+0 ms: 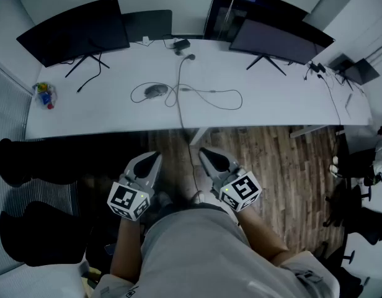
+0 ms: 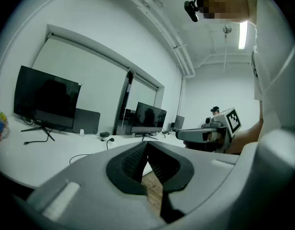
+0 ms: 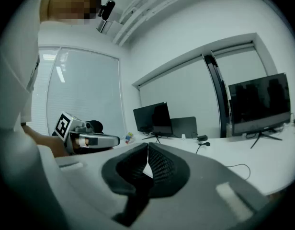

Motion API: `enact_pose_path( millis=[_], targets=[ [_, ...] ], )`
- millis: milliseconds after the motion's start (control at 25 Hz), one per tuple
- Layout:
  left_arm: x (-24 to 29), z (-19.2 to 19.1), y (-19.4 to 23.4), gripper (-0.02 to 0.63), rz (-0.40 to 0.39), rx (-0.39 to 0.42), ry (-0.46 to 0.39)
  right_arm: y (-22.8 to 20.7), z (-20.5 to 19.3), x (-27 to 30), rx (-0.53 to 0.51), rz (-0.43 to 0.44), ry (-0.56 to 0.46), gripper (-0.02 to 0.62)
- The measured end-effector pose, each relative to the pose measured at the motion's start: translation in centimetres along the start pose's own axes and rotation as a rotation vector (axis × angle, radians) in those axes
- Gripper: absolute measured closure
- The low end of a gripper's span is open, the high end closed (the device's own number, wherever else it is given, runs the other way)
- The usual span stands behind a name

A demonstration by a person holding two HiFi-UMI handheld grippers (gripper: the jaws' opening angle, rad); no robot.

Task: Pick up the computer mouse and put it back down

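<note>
**No legible text, brand or number in your views**

The only signs are black-and-white square patterns, not letters or digits. You'll find them on the left marker cube (image 1: pixel 129 200) of your left gripper (image 1: pixel 154 159) and the right marker cube (image 1: pixel 242 190) of your right gripper (image 1: pixel 204 154). The colourful item (image 1: pixel 44 95) on the table (image 1: pixel 271 104) is too small to read.

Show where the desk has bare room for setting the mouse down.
Bare: the desk's front strip from colourful toy to mouse, and the wide patch before the right monitor. Crowded: the centre, where the mouse cable loops, and the right corner's wires.
</note>
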State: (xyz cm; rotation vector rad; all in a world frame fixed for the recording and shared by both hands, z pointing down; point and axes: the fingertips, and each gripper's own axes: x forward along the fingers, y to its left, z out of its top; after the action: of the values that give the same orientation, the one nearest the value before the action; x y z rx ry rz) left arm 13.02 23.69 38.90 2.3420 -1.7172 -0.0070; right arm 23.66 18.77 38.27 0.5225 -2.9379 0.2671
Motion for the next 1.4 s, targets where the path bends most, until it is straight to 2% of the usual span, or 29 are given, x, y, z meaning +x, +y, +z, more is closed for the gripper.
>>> enact_pose_path(
  millis=[360,680,880,1120,1400],
  targets=[
    [-2.7,0.8,2.9,0.597,-0.004,-0.010,-0.032,3.4,0.8,4.0,-0.038,0.059,0.009,0.592],
    [-6.0,-0.1,6.9,0.597,-0.022,-0.027,-0.017,5.1,0.3,7.9,0.023,0.014,0.007,0.592],
    [-6.4,-0.9,8.6,0.597,-0.021,-0.029,0.011,4.0,-0.1,9.0,0.057,-0.040,0.028,0.592],
    [-5.0,-1.2,10.7,0.597,-0.013,-0.029,0.016,2.2,-0.4,11.5,0.065,-0.037,0.033,0.592],
    [-1.2,-0.5,15.3,0.597,0.005,-0.014,0.059,-1.6,0.5,16.3,0.086,-0.016,0.028,0.592]
  ],
)
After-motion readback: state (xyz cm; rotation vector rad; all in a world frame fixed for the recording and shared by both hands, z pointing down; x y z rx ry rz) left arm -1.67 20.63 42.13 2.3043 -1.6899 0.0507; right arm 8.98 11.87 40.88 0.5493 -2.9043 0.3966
